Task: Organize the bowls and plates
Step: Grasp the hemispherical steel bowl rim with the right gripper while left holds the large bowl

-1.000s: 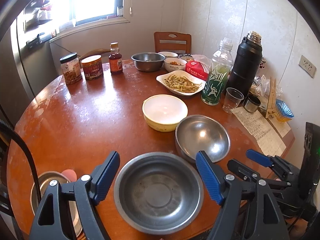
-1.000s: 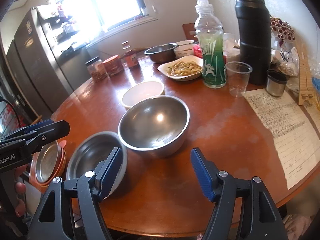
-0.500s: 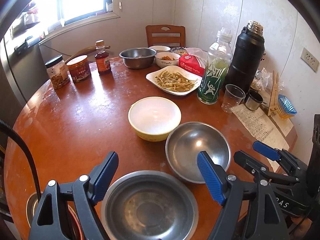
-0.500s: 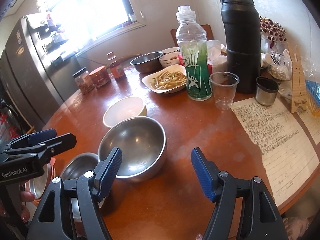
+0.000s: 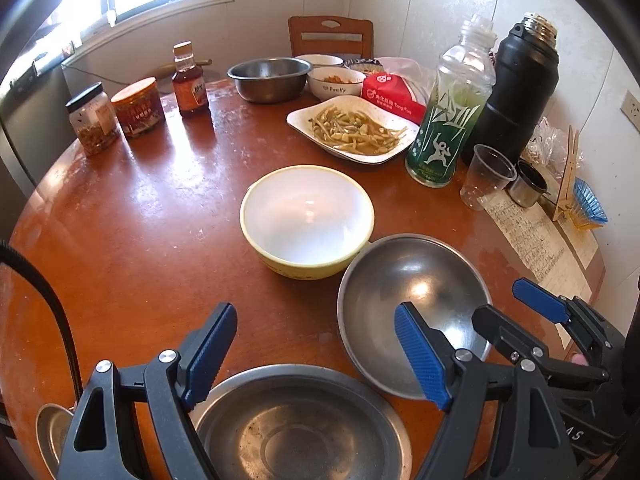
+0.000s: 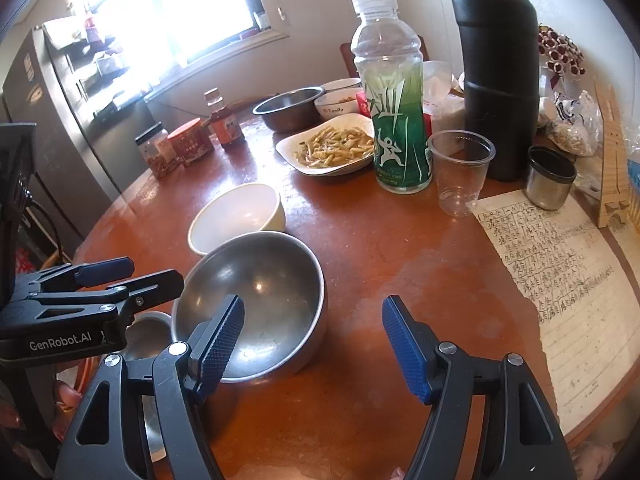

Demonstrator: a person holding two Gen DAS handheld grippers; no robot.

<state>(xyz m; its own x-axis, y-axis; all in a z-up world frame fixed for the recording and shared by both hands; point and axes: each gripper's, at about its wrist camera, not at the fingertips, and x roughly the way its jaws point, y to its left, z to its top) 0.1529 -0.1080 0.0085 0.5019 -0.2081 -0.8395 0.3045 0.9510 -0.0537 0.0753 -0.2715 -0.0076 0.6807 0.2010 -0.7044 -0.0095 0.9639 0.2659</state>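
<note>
My left gripper (image 5: 316, 354) is open and empty above the near table edge, over a flat-bottomed steel bowl (image 5: 300, 424). A round steel bowl (image 5: 412, 308) sits just right of it, touching a yellow bowl with a white inside (image 5: 306, 220). My right gripper (image 6: 312, 344) is open and empty; its left finger (image 6: 218, 346) hangs over the round steel bowl (image 6: 256, 300). The yellow bowl (image 6: 236, 216) stands behind that. The right gripper also shows in the left wrist view (image 5: 516, 308), and the left gripper in the right wrist view (image 6: 132, 272).
A plate of food (image 5: 352, 128), a green bottle (image 5: 452, 116), a black flask (image 5: 512, 92), a plastic cup (image 5: 486, 176) and a small steel cup (image 5: 526, 188) stand at the back right. Jars (image 5: 116, 116) and another steel bowl (image 5: 270, 78) stand at the back. A written paper (image 6: 560, 276) lies right.
Both grippers have moved forward over the table. The flat steel bowl has slid toward the bottom of the left view; the round steel bowl now lies under the right gripper's left finger.
</note>
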